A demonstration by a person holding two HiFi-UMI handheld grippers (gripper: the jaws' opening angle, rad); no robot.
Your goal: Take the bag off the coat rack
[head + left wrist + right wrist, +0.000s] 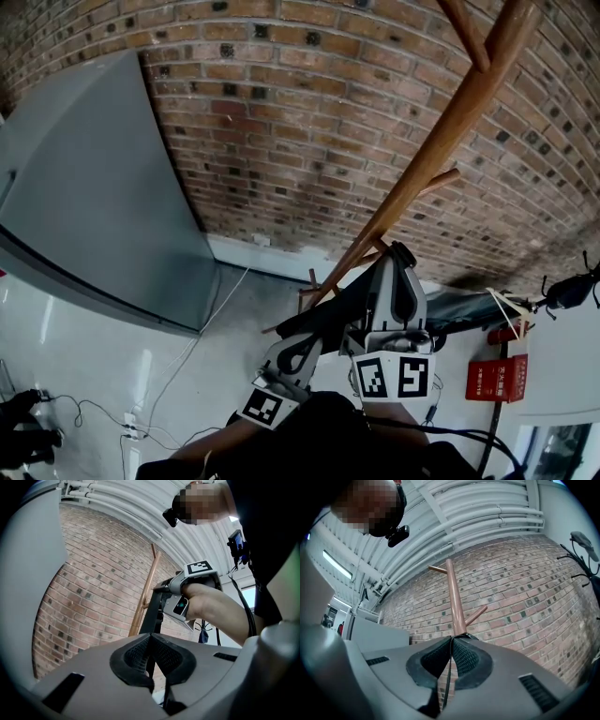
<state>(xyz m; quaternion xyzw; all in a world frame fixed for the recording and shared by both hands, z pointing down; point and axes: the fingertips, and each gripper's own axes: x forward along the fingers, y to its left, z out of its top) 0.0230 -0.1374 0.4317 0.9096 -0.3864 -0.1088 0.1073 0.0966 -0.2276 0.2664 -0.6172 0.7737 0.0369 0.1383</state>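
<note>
You're partway through, and as far as I can judge the bag isn't free yet. Both of your grippers have hold of its strap [151,616], the only part of the bag that shows. The body of it can't be picked out in any view, so it most likely hangs below, close in front of the coat rack [441,141]. I can't tell whether the strap is still looped over a peg. The grasp looks done. What's left is to lift the strap clear of the rack and carry the bag away from it.

Starting on the left, your left gripper [151,638] sits a little short of the coat rack's pole and low down, angled slightly upward. Its fingers are pressed together with the black strap pinched between them. From there the strap runs straight up toward the other gripper.

To the right and higher, your right gripper [452,641] is close to the pole. Its nose tilts up toward the peg [476,616] that branches off the pole. Its fingers are closed too, nipping a thin edge of the strap. Your right hand [208,603] is wrapped round its handle, with the forearm stretched out toward the rack. The brick wall [281,112] stands behind the rack.
</note>
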